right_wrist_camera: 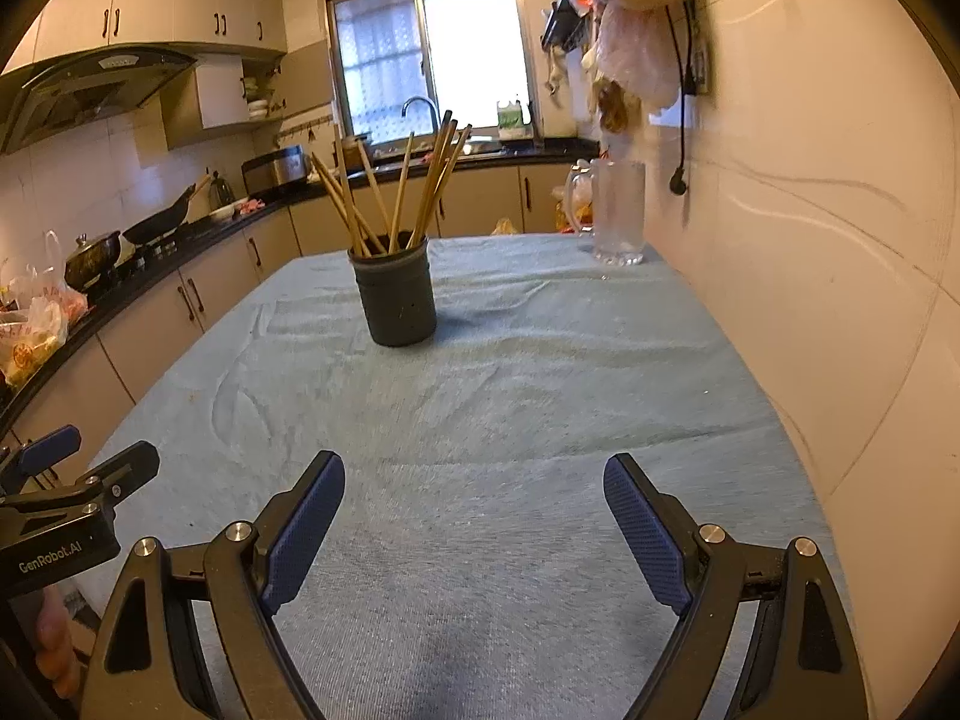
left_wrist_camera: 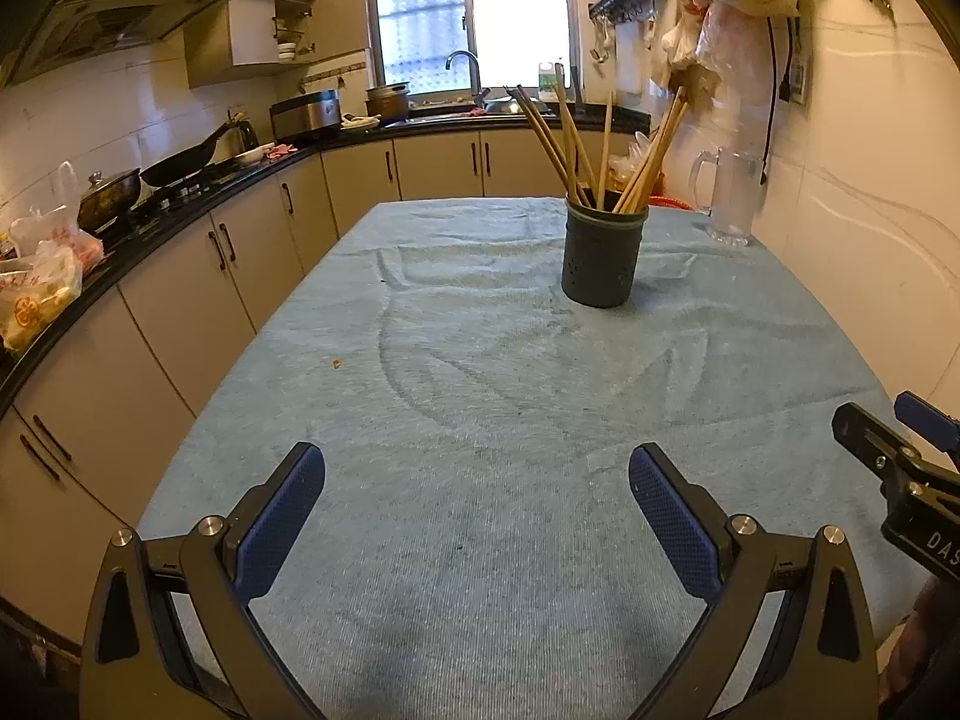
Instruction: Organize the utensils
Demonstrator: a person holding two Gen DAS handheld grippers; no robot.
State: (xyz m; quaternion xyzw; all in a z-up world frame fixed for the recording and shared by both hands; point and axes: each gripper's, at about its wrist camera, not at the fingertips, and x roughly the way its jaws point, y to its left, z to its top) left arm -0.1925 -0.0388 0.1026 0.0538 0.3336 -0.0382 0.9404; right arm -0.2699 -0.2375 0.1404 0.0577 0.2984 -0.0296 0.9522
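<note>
A dark grey utensil holder [left_wrist_camera: 603, 255] stands upright on the table's far half, with several wooden chopsticks [left_wrist_camera: 564, 144] leaning out of it. It also shows in the right wrist view [right_wrist_camera: 397, 294] with the chopsticks [right_wrist_camera: 396, 192]. My left gripper [left_wrist_camera: 477, 471] is open and empty above the near part of the blue cloth. My right gripper [right_wrist_camera: 474, 480] is open and empty, also over the near cloth. Each gripper shows at the edge of the other's view: the right gripper [left_wrist_camera: 900, 450] and the left gripper [right_wrist_camera: 90, 462].
The table is covered by a light blue cloth [left_wrist_camera: 480, 372]. A clear glass mug [left_wrist_camera: 729, 195] stands at the far right by the wall [right_wrist_camera: 840, 240]. A counter with a wok [left_wrist_camera: 186, 162], pots and bags [left_wrist_camera: 42, 282] runs along the left.
</note>
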